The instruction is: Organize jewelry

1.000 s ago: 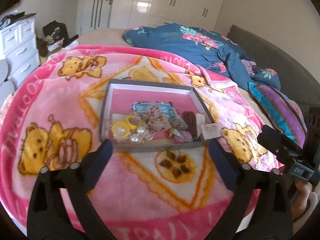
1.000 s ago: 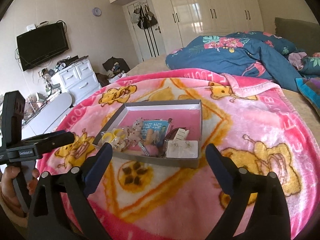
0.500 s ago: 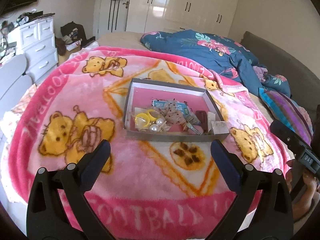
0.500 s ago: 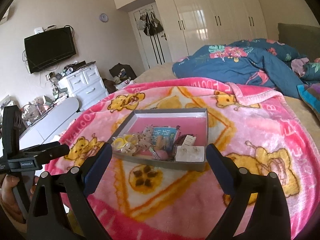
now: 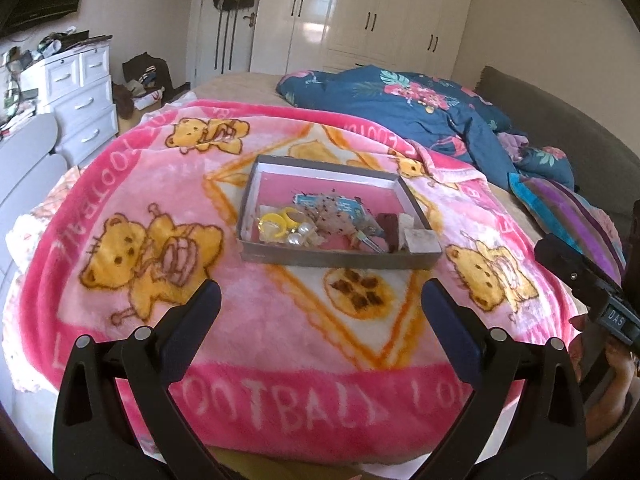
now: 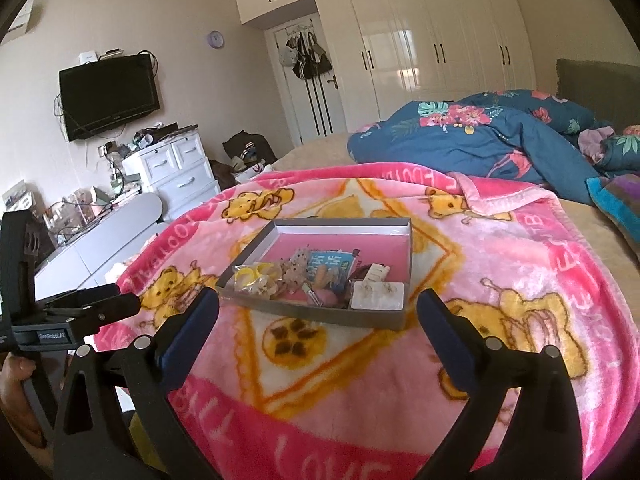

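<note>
A shallow grey box point(image 5: 332, 258) with a pink floor lies on a pink teddy-bear blanket point(image 5: 160, 312). It also shows in the right wrist view point(image 6: 320, 314). Inside lie yellow rings point(image 5: 276, 222), pearl earrings point(image 5: 299, 235), a blue card point(image 6: 330, 266), a brown clip point(image 5: 389, 227) and a white earring card point(image 6: 378, 295). My left gripper point(image 5: 318, 300) is open and empty, well short of the box. My right gripper point(image 6: 316, 310) is open and empty, in front of the box's near wall. The right gripper shows at the right edge of the left wrist view point(image 5: 580, 276).
A blue floral duvet point(image 5: 420, 116) is heaped behind the blanket on the bed. A striped pillow point(image 5: 568, 216) lies at the right. White drawers point(image 6: 176, 176) and a wall TV point(image 6: 108, 96) stand on the left. White wardrobes point(image 6: 420, 40) fill the back wall.
Both grippers have pulled back and up from the box, which now looks smaller and farther. Both stay open and empty.
</note>
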`<state>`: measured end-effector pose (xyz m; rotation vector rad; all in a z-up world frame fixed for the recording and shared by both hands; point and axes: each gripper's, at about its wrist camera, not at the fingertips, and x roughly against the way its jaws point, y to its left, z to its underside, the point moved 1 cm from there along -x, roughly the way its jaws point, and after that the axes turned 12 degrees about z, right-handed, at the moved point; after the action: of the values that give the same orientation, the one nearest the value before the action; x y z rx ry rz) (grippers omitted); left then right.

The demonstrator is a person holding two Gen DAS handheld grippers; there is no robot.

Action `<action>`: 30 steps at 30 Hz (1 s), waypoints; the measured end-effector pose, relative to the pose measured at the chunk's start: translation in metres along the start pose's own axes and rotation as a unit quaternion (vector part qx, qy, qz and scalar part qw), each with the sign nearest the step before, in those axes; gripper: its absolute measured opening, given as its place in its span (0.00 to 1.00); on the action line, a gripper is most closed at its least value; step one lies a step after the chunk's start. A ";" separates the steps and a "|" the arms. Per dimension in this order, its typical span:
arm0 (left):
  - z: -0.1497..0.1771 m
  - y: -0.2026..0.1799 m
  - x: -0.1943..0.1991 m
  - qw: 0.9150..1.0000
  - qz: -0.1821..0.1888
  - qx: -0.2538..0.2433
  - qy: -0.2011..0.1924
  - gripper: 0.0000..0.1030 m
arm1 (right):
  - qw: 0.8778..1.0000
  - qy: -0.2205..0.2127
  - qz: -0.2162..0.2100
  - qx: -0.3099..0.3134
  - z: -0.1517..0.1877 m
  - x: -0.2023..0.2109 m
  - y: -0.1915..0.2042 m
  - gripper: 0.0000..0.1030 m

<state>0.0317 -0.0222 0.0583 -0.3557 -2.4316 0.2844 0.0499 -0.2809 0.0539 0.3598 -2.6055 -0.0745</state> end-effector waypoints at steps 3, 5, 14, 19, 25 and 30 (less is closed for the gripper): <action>0.005 -0.006 -0.002 1.000 0.003 -0.005 0.000 0.91 | 1.000 -0.001 0.002 0.003 0.005 0.004 0.001 0.96; 0.008 -0.010 -0.004 1.000 0.006 -0.006 0.004 0.91 | 1.000 -0.003 0.003 0.004 0.008 0.006 0.001 0.96; 0.019 -0.018 -0.007 1.000 0.009 -0.009 -0.003 0.91 | 1.000 -0.019 0.019 0.007 0.019 0.013 0.002 0.96; 0.027 -0.013 -0.008 1.000 0.003 -0.005 -0.008 0.91 | 0.999 -0.033 0.024 0.013 0.023 0.016 0.004 0.96; 0.033 -0.009 -0.008 1.000 -0.003 -0.007 -0.012 0.91 | 0.999 -0.036 0.025 0.017 0.025 0.017 0.005 0.96; 0.039 -0.005 -0.013 1.000 -0.004 -0.007 -0.004 0.91 | 0.999 -0.037 0.031 0.023 0.031 0.017 0.006 0.96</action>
<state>0.0155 -0.0358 0.0222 -0.3517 -2.4444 0.2654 0.0189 -0.2800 0.0353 0.2986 -2.6938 -0.0072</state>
